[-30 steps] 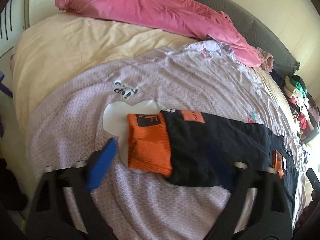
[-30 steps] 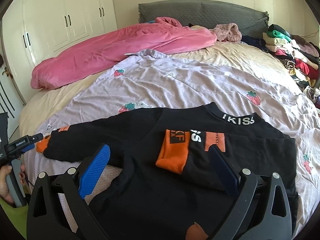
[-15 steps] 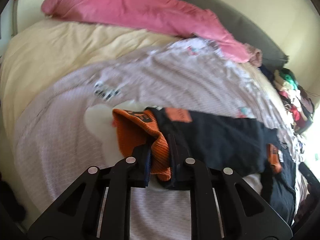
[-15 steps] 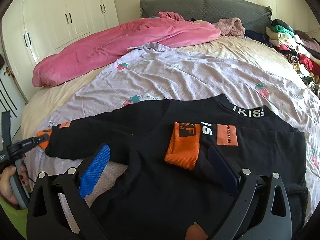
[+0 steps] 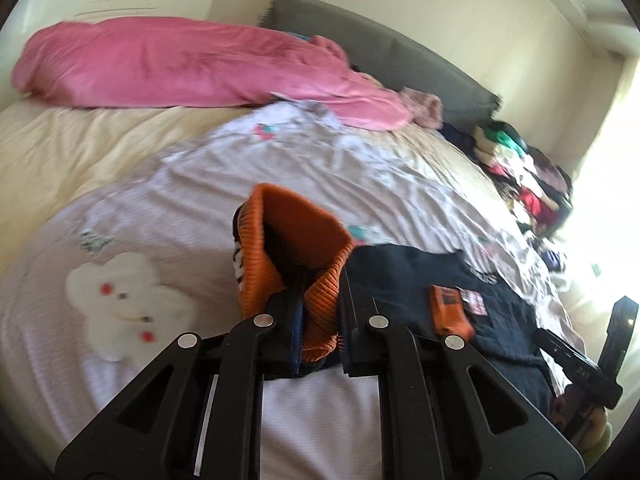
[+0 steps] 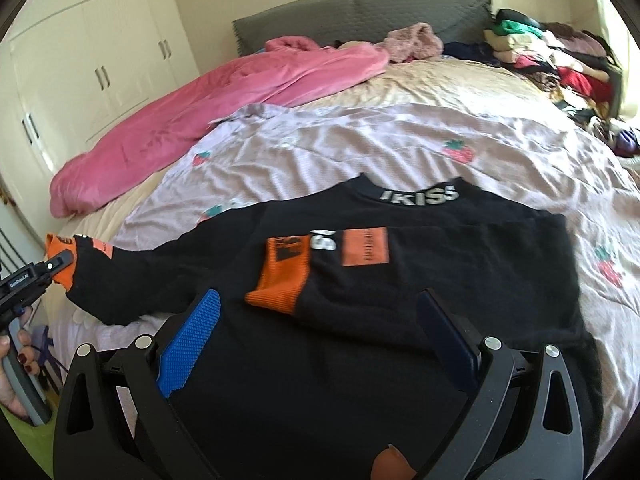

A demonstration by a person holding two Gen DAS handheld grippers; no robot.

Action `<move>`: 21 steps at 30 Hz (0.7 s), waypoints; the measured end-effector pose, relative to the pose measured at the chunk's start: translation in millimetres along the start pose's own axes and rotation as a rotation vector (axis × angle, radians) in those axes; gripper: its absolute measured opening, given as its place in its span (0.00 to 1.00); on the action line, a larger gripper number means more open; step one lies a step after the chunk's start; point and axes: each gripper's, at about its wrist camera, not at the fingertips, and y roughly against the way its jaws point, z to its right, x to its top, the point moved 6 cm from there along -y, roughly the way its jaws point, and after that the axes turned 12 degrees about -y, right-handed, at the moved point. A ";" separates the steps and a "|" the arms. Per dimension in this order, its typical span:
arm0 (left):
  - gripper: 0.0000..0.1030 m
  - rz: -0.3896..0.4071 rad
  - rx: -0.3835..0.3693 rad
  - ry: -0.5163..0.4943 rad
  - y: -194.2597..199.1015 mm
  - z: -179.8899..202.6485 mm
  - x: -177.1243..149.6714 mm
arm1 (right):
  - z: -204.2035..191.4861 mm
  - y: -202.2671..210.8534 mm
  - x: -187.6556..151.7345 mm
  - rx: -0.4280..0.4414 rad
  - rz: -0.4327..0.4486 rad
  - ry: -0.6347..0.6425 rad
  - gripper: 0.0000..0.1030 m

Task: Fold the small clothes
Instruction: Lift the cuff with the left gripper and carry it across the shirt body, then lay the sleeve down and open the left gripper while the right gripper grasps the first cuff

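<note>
On the bed point(image 6: 460, 80), a black sweatshirt point(image 6: 400, 280) lies spread over a lilac quilt point(image 6: 360, 148), one sleeve held up.

At the left, the left gripper point(image 5: 320, 312) is clamped on the orange cuff point(image 5: 296, 248) of the left sleeve and holds it lifted above the quilt (the right wrist view shows this cuff pinched at the far left edge). The right gripper point(image 6: 316, 340) hovers over the lower body of the sweatshirt with its jaws wide apart and nothing between them. The other sleeve is folded across the chest, its orange cuff lying flat. A pink blanket point(image 6: 208, 100) lies behind, and a pile of clothes point(image 6: 560, 56) sits near the headboard.
</note>
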 end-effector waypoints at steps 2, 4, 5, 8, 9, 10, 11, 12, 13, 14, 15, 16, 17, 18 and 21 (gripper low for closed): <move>0.07 -0.011 -0.038 -0.028 -7.8 23.9 3.2 | 15.0 10.0 1.0 -0.010 0.018 -0.024 0.95; 0.06 -0.022 -0.068 -0.054 -14.9 43.4 3.8 | 27.1 17.6 1.5 -0.018 0.030 -0.042 0.95; 0.06 -0.026 -0.078 -0.068 -18.7 54.0 4.8 | 37.1 23.1 1.2 -0.023 0.037 -0.058 0.95; 0.06 -0.047 -0.121 -0.109 -30.5 86.2 5.9 | 59.0 33.8 -0.1 -0.046 0.049 -0.088 0.95; 0.06 -0.055 -0.136 -0.122 -34.9 97.1 6.5 | 63.8 35.9 -0.2 -0.051 0.053 -0.095 0.95; 0.06 -0.063 -0.150 -0.140 -40.3 110.7 6.9 | 70.3 38.9 -0.5 -0.058 0.057 -0.103 0.95; 0.05 -0.068 -0.158 -0.151 -43.7 119.5 6.5 | 78.6 43.0 -1.0 -0.064 0.062 -0.116 0.95; 0.05 -0.074 -0.166 -0.167 -47.1 128.6 5.5 | 82.7 45.0 -1.3 -0.065 0.064 -0.124 0.95; 0.05 -0.083 -0.174 -0.186 -51.9 139.8 4.6 | 88.9 48.5 -1.9 -0.065 0.067 -0.135 0.95; 0.05 -0.093 -0.183 -0.206 -56.9 150.7 3.6 | 92.2 49.6 -2.0 -0.066 0.070 -0.140 0.95; 0.04 -0.108 -0.195 -0.225 -62.3 161.6 2.0 | 97.3 52.0 -2.2 -0.071 0.074 -0.147 0.95; 0.04 -0.117 -0.204 -0.234 -66.5 168.4 0.7 | 101.8 53.7 -2.3 -0.075 0.077 -0.153 0.95; 0.04 -0.130 -0.218 -0.249 -72.1 179.1 -1.3 | 104.9 54.7 -1.4 -0.077 0.079 -0.159 0.95; 0.04 -0.140 -0.227 -0.258 -76.0 186.0 -2.8 | 108.6 55.5 -1.2 -0.081 0.083 -0.166 0.95; 0.04 -0.176 -0.273 -0.276 -89.0 208.5 -9.6 | 121.0 59.7 -2.2 -0.090 0.090 -0.191 0.95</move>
